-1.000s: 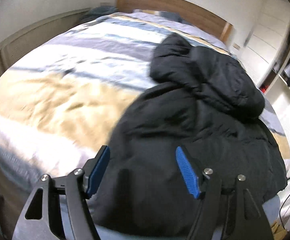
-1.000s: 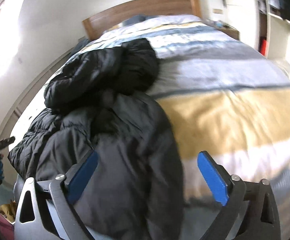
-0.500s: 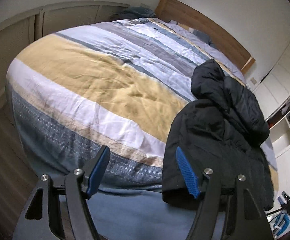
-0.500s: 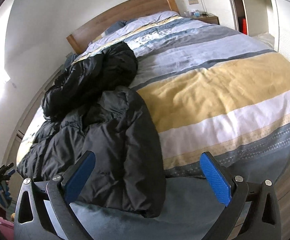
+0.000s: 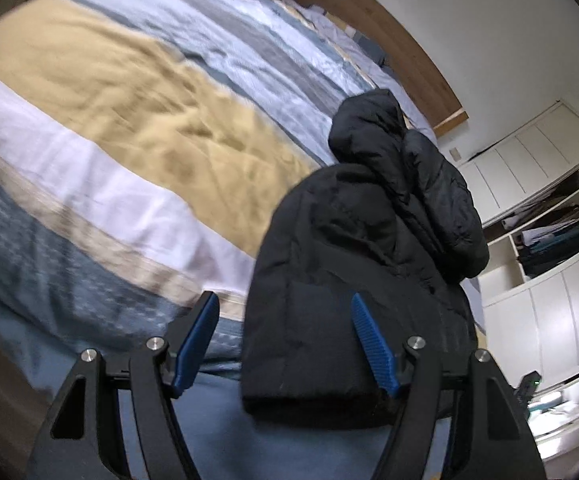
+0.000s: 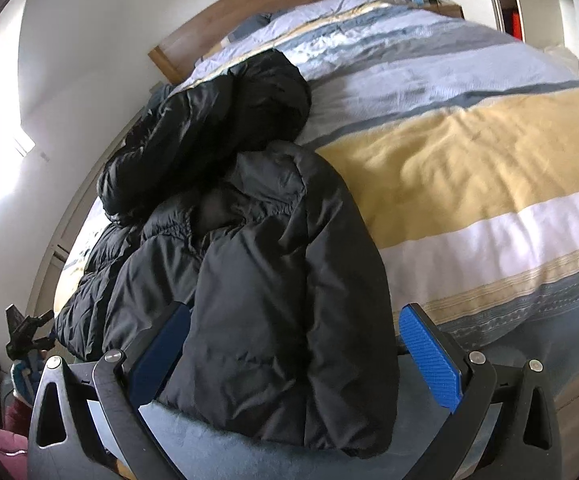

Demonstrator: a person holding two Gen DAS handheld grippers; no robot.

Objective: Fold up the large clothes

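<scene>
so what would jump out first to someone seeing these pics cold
The black puffer jacket heaped on one side of the bed, its hem hanging over the foot edge, grabs the eye first. Next comes the striped duvet, with a broad yellow band across it. Both tools, left and right, hang open just before the jacket's hem, holding nothing.

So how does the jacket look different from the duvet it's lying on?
The jacket is plain black and bunched in a puffy heap; the duvet is striped yellow, white, blue and grey and spread flat. The jacket covers only one side; the duvet covers the bed. Both hang over the foot edge.
</scene>
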